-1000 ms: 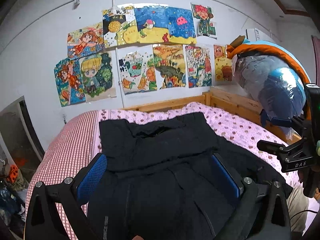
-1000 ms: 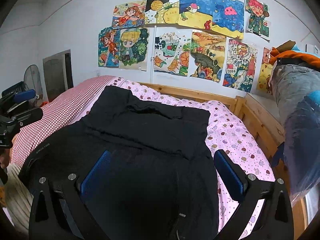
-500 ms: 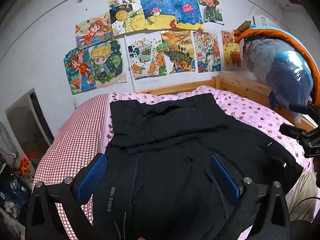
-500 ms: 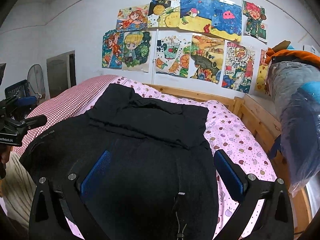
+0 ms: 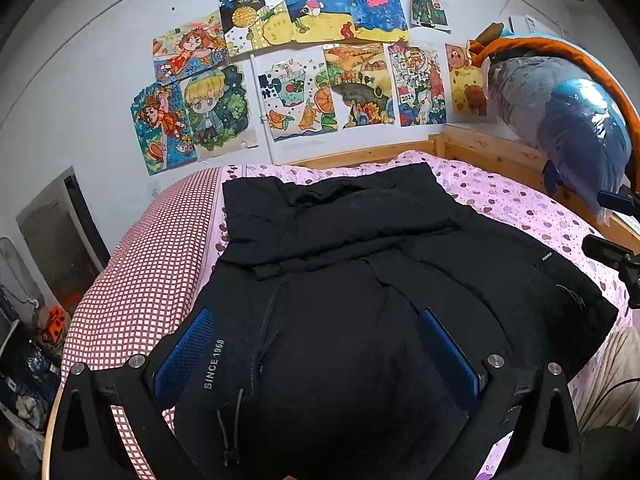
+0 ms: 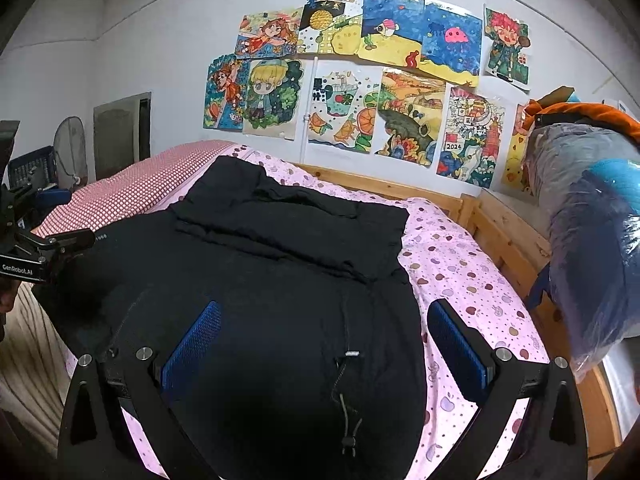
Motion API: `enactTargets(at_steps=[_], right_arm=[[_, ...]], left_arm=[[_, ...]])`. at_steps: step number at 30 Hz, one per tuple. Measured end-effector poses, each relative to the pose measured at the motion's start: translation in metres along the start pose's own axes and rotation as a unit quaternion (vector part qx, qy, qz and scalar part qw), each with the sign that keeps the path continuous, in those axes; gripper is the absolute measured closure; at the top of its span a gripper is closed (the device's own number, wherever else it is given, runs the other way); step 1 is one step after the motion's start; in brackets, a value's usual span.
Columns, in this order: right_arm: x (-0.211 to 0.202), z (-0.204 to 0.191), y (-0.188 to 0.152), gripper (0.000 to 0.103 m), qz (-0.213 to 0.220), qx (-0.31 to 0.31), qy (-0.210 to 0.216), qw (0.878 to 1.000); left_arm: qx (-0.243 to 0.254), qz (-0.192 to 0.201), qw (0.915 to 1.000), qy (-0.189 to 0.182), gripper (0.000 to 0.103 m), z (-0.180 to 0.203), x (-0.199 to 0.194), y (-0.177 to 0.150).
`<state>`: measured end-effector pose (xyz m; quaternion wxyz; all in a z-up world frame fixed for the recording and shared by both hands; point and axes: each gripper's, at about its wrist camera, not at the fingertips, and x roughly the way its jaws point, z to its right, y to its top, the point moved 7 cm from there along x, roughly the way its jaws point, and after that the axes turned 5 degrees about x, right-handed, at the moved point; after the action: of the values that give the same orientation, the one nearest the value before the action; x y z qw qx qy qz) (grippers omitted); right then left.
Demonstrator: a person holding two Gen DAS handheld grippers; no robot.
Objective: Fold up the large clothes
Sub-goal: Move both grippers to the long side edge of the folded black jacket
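A large black jacket [image 5: 344, 280] lies spread on the bed, its far part folded over into a flat band, and white lettering shows near its left hem. It also shows in the right wrist view [image 6: 280, 272], with drawcords near its near hem. My left gripper [image 5: 316, 344] is open and empty above the jacket's near left part. My right gripper [image 6: 324, 344] is open and empty above its near right part. Each gripper shows at the edge of the other's view.
The bed has a pink spotted sheet [image 6: 460, 264] and a red checked cover [image 5: 140, 280] on the left. A wooden bed frame [image 5: 488, 152] runs along the far and right sides. Plastic-wrapped bedding [image 5: 568, 128] is stacked at right. Drawings cover the wall [image 5: 304, 80].
Both grippers have pulled back and risen from the jacket, so more of it and the bed shows. The jaws stay open. The jacket has not moved.
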<state>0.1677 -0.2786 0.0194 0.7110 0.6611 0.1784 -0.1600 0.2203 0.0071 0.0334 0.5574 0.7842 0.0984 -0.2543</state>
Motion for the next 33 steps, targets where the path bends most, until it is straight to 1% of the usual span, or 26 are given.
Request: enactTargets(at_steps=[6,10,14,17,21,25,28,33], right_arm=[[-0.001,0.003,-0.010,0.002,-0.004,0.000,-0.002,1.000],[0.002,0.002,-0.018,0.002,-0.016,0.002,0.007,1.000],[0.005,-0.003,-0.028,0.002,-0.027,-0.008,0.014,1.000],[0.004,-0.010,-0.034,0.002,-0.027,-0.025,0.026,0.999],[-0.003,-0.025,-0.039,0.002,-0.016,-0.054,0.045,0.997],[-0.005,-0.040,-0.047,0.002,-0.021,-0.082,0.062,0.994],[-0.002,-0.046,-0.053,0.002,-0.032,-0.087,0.068,0.993],[0.005,-0.053,-0.069,0.002,-0.073,-0.072,0.108,0.989]], left_arm=[[0.001,-0.007,1.0000,-0.004,0.000,0.004,0.002,-0.006],[0.008,-0.009,0.9999,0.001,0.000,0.004,0.002,-0.012],[0.000,-0.022,0.9998,-0.002,0.000,0.002,0.008,-0.020],[-0.007,-0.031,0.9995,-0.002,0.000,-0.001,0.012,-0.027],[-0.011,-0.037,0.9992,-0.003,0.000,-0.003,0.015,-0.035],[-0.014,-0.042,0.9990,-0.005,0.000,-0.006,0.017,-0.042],[-0.014,-0.034,0.9993,-0.011,0.000,-0.008,0.015,-0.045],[-0.012,-0.013,0.9997,-0.019,0.000,-0.015,0.008,-0.052]])
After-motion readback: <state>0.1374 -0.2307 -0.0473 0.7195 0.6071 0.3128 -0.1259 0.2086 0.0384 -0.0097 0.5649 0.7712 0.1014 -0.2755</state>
